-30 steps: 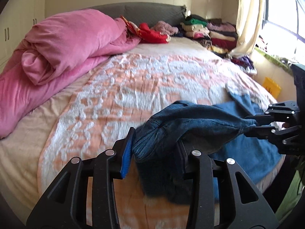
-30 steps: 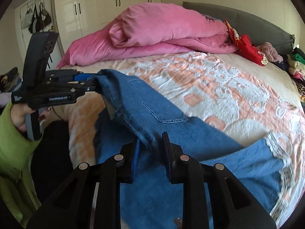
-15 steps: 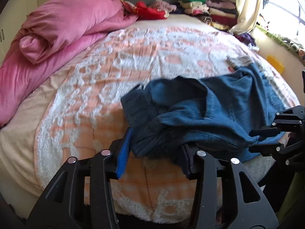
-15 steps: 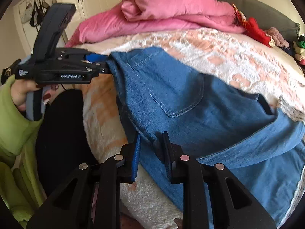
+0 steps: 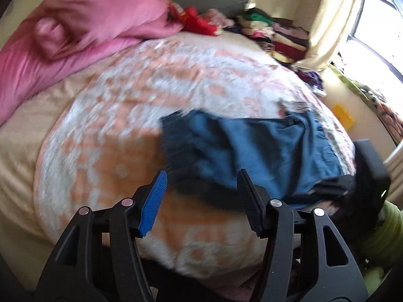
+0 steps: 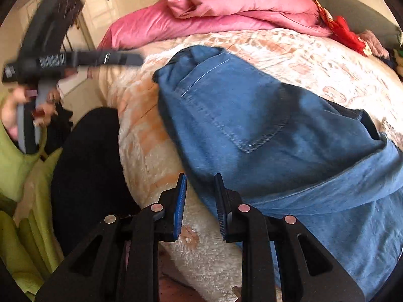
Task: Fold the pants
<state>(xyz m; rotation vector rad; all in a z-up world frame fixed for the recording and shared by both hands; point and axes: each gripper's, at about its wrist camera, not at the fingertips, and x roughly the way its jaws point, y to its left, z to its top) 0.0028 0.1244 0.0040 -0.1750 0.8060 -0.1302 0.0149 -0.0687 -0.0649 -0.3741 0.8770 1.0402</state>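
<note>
Lying bunched near the bed's (image 5: 105, 151) front edge, the jeans (image 6: 252, 130) sit loose (back pocket up). The left gripper (image 5: 201, 198) hangs above them, jaws wide apart, nothing in it. The right gripper (image 6: 200, 206) has jaws slightly apart, denim edge just beyond them.

Daylight glares white through the window (image 5: 377, 32) on my right, both views smear with motion blur, and fisheye bends the edges.
</note>
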